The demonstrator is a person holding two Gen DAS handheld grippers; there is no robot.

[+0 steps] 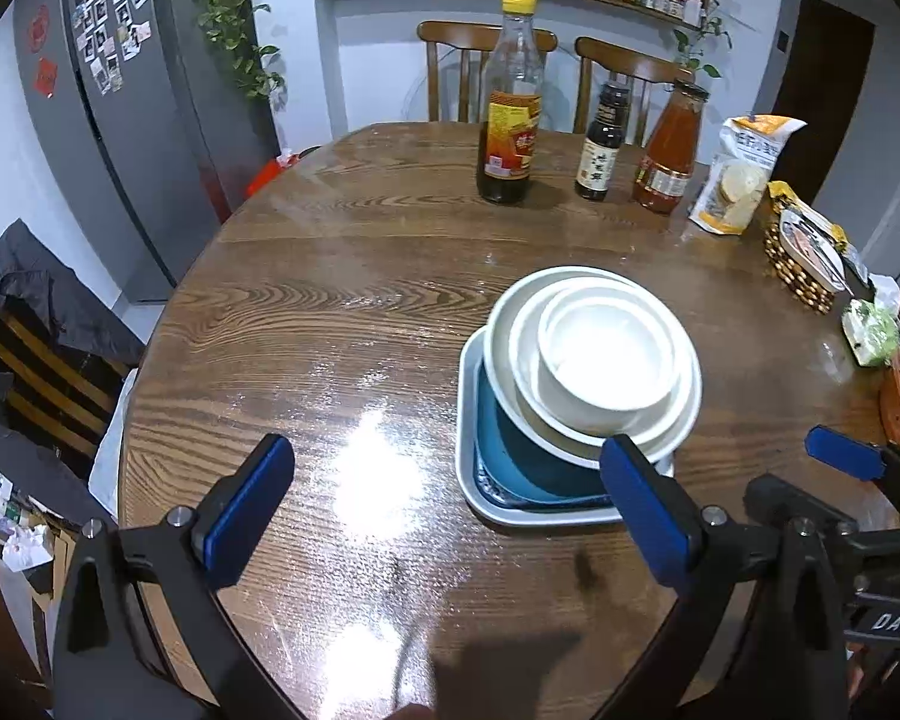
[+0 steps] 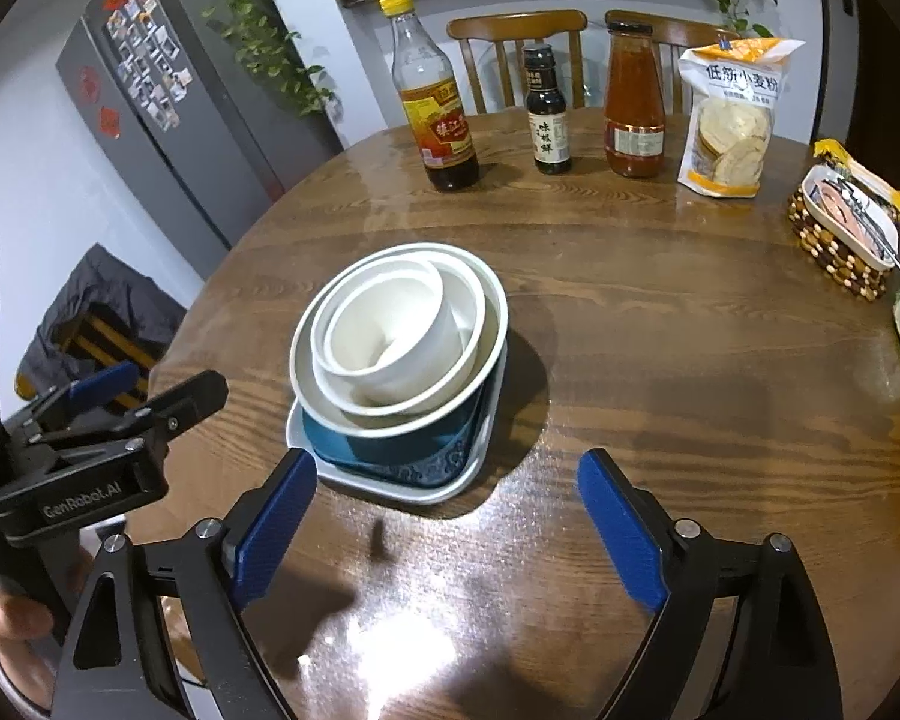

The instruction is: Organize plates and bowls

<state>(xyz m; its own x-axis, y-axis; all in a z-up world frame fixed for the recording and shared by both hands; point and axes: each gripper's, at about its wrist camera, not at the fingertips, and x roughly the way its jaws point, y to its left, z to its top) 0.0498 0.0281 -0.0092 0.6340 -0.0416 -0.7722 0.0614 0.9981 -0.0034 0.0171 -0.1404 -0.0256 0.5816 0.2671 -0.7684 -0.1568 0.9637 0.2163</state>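
Observation:
One stack of dishes stands on the round wooden table (image 1: 342,276). At the bottom is a pale square plate (image 1: 471,480) (image 2: 426,489), on it a dark blue dish (image 1: 510,468) (image 2: 402,450), then three nested white bowls, the smallest (image 1: 606,354) (image 2: 384,330) on top and tilted. My left gripper (image 1: 444,498) is open and empty, its right finger just in front of the stack. My right gripper (image 2: 450,516) is open and empty too, a little short of the stack on its near side. The left gripper also shows in the right wrist view (image 2: 114,396).
At the table's far side stand a vinegar bottle (image 2: 432,96), a small dark sauce bottle (image 2: 547,111), a red sauce jar (image 2: 633,102) and a flour bag (image 2: 729,120). A beaded basket (image 2: 840,234) sits at the right edge. Chairs and a grey fridge (image 1: 126,120) lie beyond.

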